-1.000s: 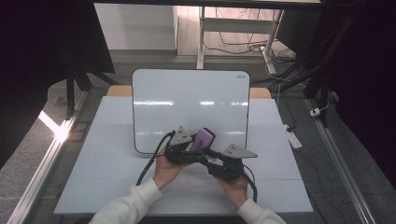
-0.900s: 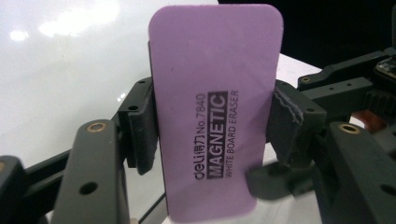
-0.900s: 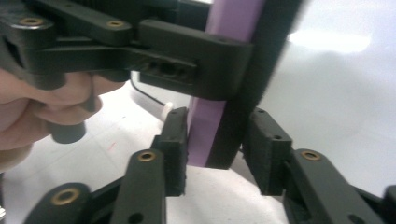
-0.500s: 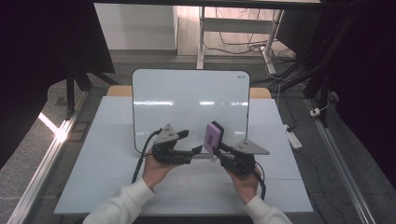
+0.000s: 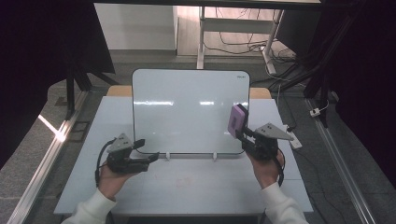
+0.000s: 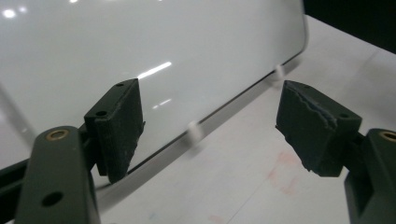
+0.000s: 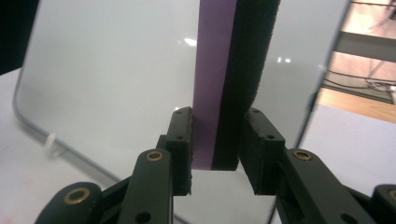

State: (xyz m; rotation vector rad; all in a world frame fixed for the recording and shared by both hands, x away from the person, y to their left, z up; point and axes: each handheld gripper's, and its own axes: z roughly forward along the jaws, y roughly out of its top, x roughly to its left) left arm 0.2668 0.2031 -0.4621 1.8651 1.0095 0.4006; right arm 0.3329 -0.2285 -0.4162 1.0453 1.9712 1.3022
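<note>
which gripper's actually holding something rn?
The right gripper: its jaws are shut on the purple eraser, held upright in front of the whiteboard. The left gripper has its jaws open, nothing between them.

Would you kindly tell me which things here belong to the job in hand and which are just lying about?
In use:
- purple eraser, clamped in the right tool
- whiteboard, standing on the table
- left tool, open by the board's lower edge

Lying about:
- power strip at the table's right edge
- cables on the floor

Whiteboard (image 5: 187, 109) glossy, smooth; eraser (image 7: 233, 79) purple plastic, black felt; table (image 5: 210, 179) matt white.
</note>
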